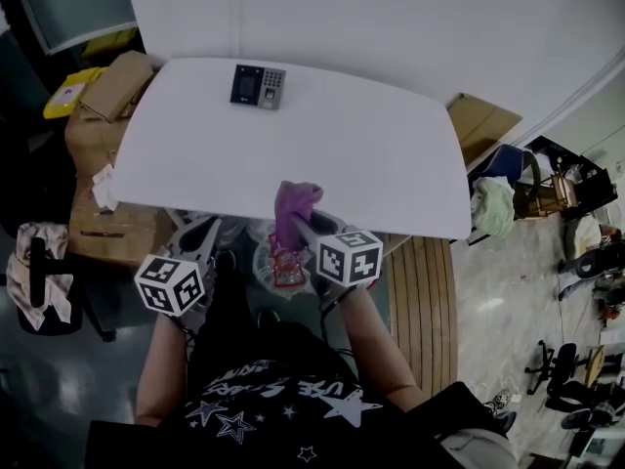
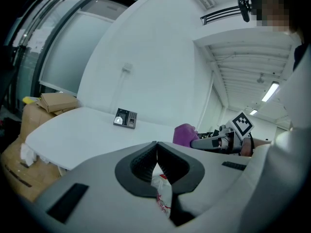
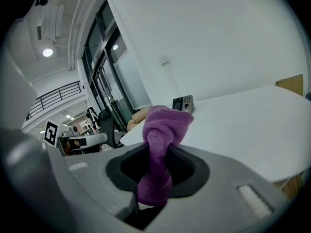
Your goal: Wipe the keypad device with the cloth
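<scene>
The keypad device (image 1: 257,86), a small dark box with a screen and grey keys, stands near the far edge of the white table (image 1: 391,154); it also shows in the left gripper view (image 2: 125,119) and as the keypad device (image 3: 184,102) in the right gripper view. My right gripper (image 1: 299,225) hovers at the table's near edge, shut on a bunched purple cloth (image 3: 163,130) that pokes up above its jaws. The left gripper (image 2: 156,145) is shut with nothing in it, held below the near edge at the left (image 1: 208,231). Both are far from the device.
Cardboard boxes (image 1: 109,94) are stacked beside the table's left side, and a dark chair (image 1: 39,281) stands lower left. A wooden panel (image 1: 483,125) leans at the right, with clutter beyond. A clear plastic bag with red print (image 1: 283,262) lies under the near edge.
</scene>
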### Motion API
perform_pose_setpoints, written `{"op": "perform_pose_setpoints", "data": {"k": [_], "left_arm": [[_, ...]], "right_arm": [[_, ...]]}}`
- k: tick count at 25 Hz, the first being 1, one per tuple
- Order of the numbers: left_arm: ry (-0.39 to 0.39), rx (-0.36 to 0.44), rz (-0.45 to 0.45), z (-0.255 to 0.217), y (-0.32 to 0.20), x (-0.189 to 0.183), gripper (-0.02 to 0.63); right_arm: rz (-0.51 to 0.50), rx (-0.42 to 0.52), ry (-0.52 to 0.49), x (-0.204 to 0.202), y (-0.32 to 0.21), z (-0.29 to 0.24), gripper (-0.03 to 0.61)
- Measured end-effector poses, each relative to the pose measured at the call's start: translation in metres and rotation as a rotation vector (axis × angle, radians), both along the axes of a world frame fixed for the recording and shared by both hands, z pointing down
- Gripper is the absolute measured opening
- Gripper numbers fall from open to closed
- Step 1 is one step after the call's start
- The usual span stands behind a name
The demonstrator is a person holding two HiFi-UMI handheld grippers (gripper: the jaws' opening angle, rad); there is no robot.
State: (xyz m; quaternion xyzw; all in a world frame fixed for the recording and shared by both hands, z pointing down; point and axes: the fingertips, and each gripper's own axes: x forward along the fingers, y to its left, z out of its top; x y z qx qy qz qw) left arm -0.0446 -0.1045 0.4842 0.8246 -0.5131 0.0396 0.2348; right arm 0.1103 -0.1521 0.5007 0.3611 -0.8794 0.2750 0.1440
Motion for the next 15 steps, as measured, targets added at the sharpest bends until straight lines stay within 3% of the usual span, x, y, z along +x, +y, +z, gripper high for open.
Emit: {"op": "perform_pose_setpoints", "data": {"k": [15], "left_arm": [[0.021, -0.005, 0.035, 0.006, -0.083, -0.040, 0.008]], "right_arm": [[0.046, -0.017, 0.013, -0.038, -0.072, 0.008, 0.100]]}}
